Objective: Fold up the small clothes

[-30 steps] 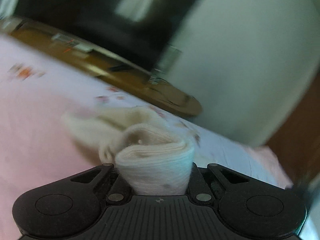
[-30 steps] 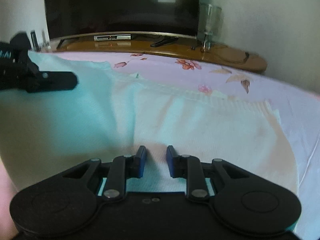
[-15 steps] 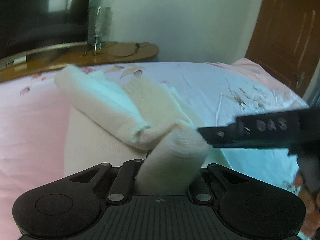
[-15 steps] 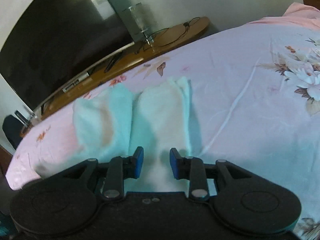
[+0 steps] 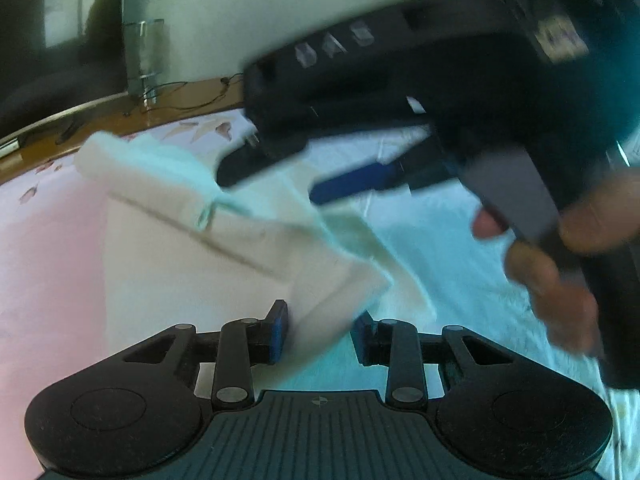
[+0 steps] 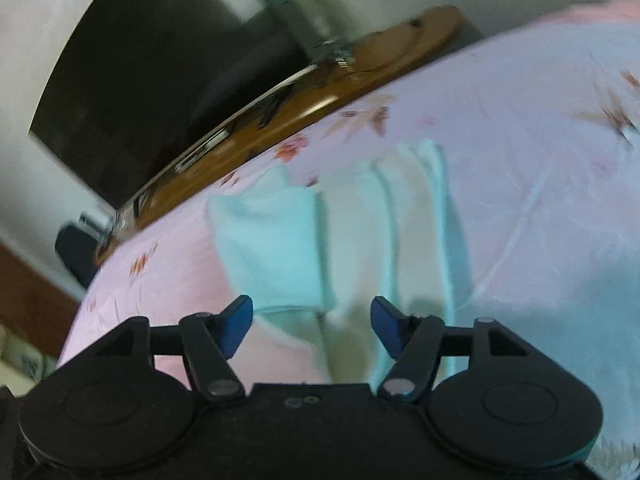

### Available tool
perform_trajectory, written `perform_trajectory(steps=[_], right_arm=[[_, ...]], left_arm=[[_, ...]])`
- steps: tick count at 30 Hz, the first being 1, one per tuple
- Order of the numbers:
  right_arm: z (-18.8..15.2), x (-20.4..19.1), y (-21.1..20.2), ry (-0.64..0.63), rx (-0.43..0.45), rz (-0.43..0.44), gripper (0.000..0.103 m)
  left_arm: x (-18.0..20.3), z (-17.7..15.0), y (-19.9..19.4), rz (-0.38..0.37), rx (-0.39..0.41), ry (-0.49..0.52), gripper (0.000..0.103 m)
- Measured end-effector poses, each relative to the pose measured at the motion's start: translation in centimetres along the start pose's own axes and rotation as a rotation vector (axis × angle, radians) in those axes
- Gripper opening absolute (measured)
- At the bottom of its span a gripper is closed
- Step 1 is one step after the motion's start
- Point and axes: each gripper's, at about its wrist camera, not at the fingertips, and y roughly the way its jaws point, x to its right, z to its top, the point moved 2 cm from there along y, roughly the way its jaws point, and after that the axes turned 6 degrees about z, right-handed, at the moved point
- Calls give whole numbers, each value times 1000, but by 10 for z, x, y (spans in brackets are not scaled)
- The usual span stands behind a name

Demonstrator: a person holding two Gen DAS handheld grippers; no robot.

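A small cream knit garment [image 5: 192, 240] lies partly folded on the pink floral bedsheet [image 5: 44, 240]. My left gripper [image 5: 322, 330] is open, with a folded sleeve end of the garment lying loose between its spread fingers. The other hand-held gripper [image 5: 360, 176] crosses above the garment at upper right, blurred, a blue pad showing. In the right wrist view the garment [image 6: 352, 232] lies folded in layers on the sheet [image 6: 540, 160], just beyond my right gripper [image 6: 312, 320], which is open and empty above its near edge.
A wooden TV bench [image 6: 304, 120] with a dark television [image 6: 160, 60] runs along the bed's far side. A glass stand and cables [image 5: 146, 60] sit on it. A person's hand [image 5: 560, 264] holds the right gripper close by.
My left gripper opened and released the sleeve it was clamping. The right gripper opened wider and swung in over the garment, close in front of the left camera.
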Motion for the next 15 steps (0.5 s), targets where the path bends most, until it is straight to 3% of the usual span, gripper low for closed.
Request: perform_trajectory(steps=[6,10,11,12,15], right_arm=[[5,-41,31,-186,-24,-20,72],[-2,-64,56,-356,-42,-114,70],[-3,-65,62,-384,-51,-142,60],[-4,-63,66,-394,-61,-156,43],[-1,-50,67,-339,-54,-142,28]], left_arm=[[-7,-8,-13,-2,-7,-20,33],[-29,-11,-27,27,2,-69,33],[-39,-11,-30,37,9,-98,33],[-47,-11,-35,46,20,-131,33],[-86,1,-39,83,41,-345,33]])
